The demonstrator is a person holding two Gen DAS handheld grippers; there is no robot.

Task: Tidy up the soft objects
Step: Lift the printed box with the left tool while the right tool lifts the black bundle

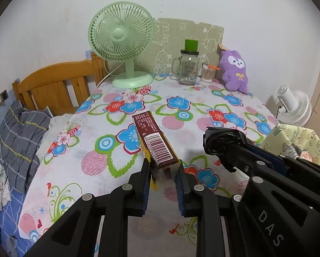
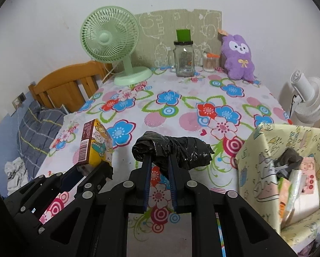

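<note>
My left gripper (image 1: 163, 165) is shut on one end of a brown and yellow carton (image 1: 154, 138) with a barcode, held above the flowered tablecloth (image 1: 108, 111). In the right wrist view the same carton (image 2: 94, 144) shows at the left, with cartoon figures on its yellow side. My right gripper (image 2: 160, 159) is shut on a crumpled black plastic bag (image 2: 181, 148), which bulges past the fingertips. That bag (image 1: 222, 140) also appears at the right of the left wrist view. A purple plush toy (image 2: 239, 56) sits upright at the far right of the table.
A pale patterned storage box (image 2: 267, 150) stands open at the right with packets and a dark cloth inside. At the back are a green fan (image 2: 110, 42), a glass jar (image 2: 184, 59) and a cup of swabs (image 2: 209, 64). A wooden bed frame (image 1: 53, 81) lies left, a white fan (image 2: 309, 98) right.
</note>
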